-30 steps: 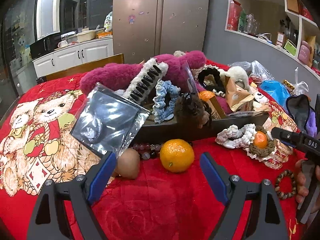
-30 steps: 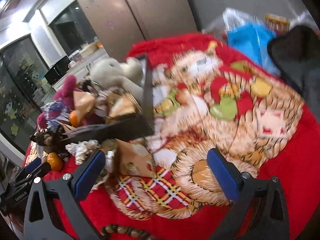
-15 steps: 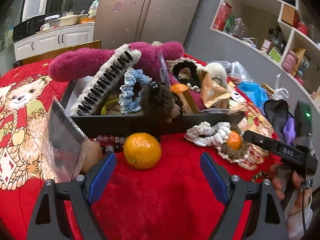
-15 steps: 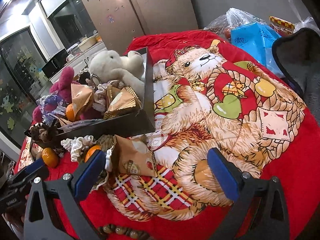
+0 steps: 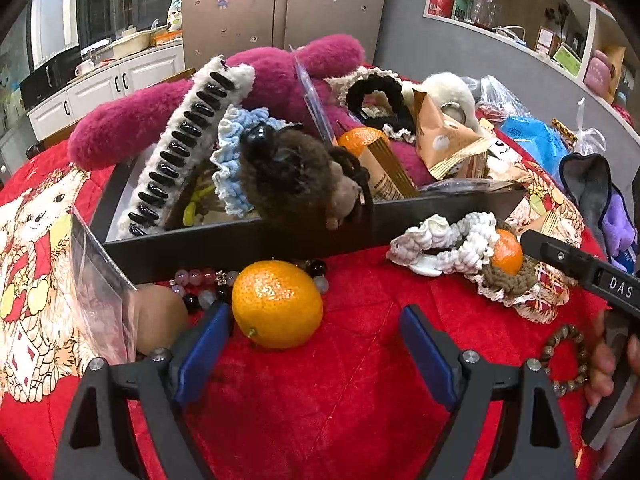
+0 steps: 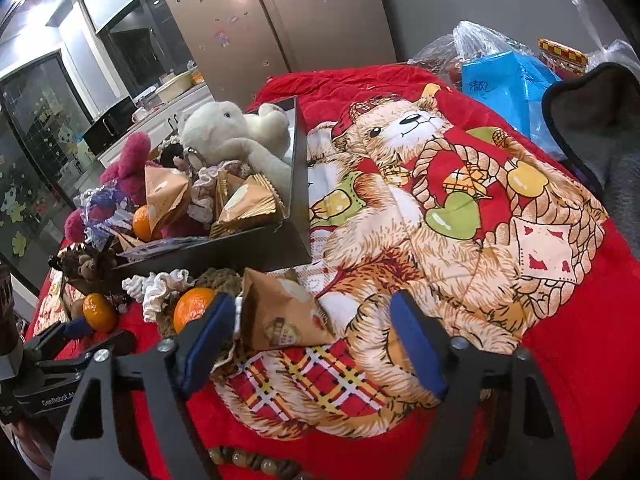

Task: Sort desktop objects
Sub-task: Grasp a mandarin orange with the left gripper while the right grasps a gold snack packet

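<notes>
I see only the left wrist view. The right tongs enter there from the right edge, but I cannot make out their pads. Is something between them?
Observer: Yes. In the right wrist view the right tongs have a tan triangular packet between the pads. They are closing, but the pads do not press on it yet.
Operator: And the small tangerine on the crochet mat, is it also between them?
Observer: No. The small tangerine lies outside, on the far side of the left pad from the packet.
Operator: Is the brown bead bracelet in the way?
Observer: No. The bead bracelet lies on the red cloth nearer the camera than the pads.
</notes>
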A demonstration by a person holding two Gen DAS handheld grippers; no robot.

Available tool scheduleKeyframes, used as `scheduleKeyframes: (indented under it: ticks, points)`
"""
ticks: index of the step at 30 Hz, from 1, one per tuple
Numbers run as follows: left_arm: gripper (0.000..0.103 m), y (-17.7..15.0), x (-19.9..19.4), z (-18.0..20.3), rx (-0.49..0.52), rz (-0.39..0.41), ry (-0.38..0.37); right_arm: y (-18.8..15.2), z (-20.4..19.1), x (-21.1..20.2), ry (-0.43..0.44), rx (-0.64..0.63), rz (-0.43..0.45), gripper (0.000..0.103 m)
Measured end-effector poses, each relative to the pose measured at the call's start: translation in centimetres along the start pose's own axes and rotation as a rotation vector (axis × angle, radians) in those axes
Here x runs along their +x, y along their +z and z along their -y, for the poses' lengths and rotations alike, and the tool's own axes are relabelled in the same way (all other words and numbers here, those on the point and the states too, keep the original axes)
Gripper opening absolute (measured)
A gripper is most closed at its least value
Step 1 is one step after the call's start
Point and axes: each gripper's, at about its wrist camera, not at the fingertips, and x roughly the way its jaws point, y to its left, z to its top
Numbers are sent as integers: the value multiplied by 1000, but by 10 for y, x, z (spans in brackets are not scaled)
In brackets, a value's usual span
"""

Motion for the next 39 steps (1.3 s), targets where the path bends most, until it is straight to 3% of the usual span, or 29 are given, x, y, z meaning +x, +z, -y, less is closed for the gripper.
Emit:
scheduleKeyframes:
  ticks: [3,6,10,12,15,20,27,39]
  points:
    - [88,1,3,6,27,-8,20,-3,-9,2,-29,-45,-20,57]
    - [88,1,2,5,33,-8,19,-5,-15,2,-36,-79,-29,48]
    - [85,1,0,5,41,-4,21,-6,-10,0,-1,-55,-24,46]
    - [61,-1,-4,3,35,10,53,-6,-5,-2,28,-31,-19,43]
    - [38,-3,-9,-3,6,29,64,-7,-1,-3,57,-9,-17,42]
    - [38,-5,-14,-14,-37,45,-5,-8,-2,-9,93,-12,-1,42]
    - [38,-5,-20,-8,-14,70,-13,-11,-11,-12,112,-51,4,42]
    - [38,-10,-20,-3,12,62,85,-14,-17,-18,114,-93,12,42]
